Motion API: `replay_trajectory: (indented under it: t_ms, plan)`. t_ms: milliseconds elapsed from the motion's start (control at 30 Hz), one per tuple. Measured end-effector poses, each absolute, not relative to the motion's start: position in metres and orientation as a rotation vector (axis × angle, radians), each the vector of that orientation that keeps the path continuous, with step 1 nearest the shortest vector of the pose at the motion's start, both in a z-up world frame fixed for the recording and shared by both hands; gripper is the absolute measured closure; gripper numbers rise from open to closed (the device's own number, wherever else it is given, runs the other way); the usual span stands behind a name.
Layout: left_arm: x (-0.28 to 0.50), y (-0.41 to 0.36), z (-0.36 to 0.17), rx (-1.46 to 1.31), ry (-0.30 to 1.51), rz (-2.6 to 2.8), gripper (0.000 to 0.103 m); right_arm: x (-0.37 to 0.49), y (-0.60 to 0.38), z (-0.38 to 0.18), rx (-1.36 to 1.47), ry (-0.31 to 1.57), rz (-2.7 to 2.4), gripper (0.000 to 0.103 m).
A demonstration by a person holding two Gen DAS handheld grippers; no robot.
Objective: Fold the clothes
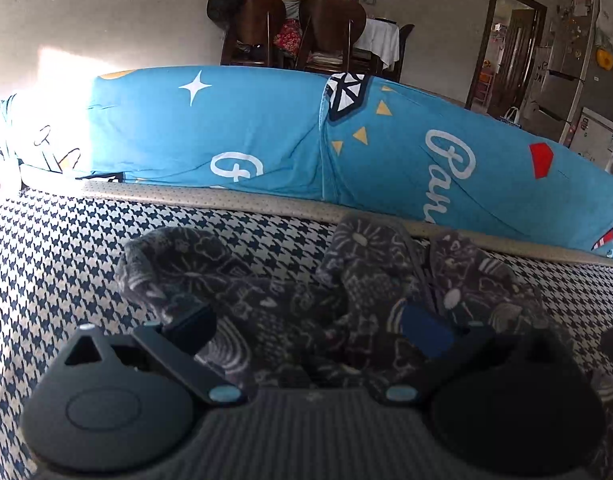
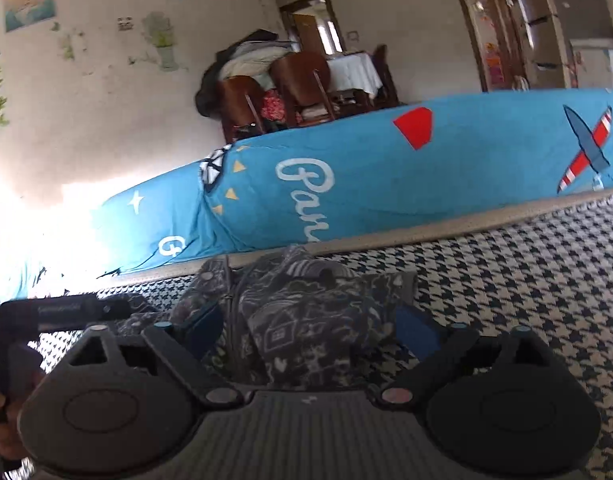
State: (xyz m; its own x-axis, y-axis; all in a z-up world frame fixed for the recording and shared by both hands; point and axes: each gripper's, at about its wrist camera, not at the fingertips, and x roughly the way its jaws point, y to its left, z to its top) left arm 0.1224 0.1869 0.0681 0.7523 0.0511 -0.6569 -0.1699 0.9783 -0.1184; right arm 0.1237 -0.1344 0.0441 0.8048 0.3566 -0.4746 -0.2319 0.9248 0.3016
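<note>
Both the left gripper [image 1: 306, 328] and right gripper [image 2: 310, 324] are standing wide apart over the crumpled dark garment [image 1: 346, 292]; each should be pinching one edge layer only.

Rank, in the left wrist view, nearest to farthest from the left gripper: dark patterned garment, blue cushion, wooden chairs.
From the left gripper:
1. dark patterned garment, crumpled right between the open fingers.
2. blue cushion, across the middle behind it.
3. wooden chairs, far back, top centre.
</note>
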Motion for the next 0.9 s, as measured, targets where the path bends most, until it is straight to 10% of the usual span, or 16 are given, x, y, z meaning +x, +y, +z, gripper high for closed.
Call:
replay_trajectory:
  t_ms: [667,900]
  plan:
    - [0.120,0.181,0.048,-0.196,0.805,0.112,0.000,0.202,-0.153,-0.016,0.578,0.793,0.341,0.001]
    - [0.124,0.184,0.038,-0.217,0.849,0.118,0.000,0.219,-0.138,-0.032,0.603,0.829,0.387,0.035]
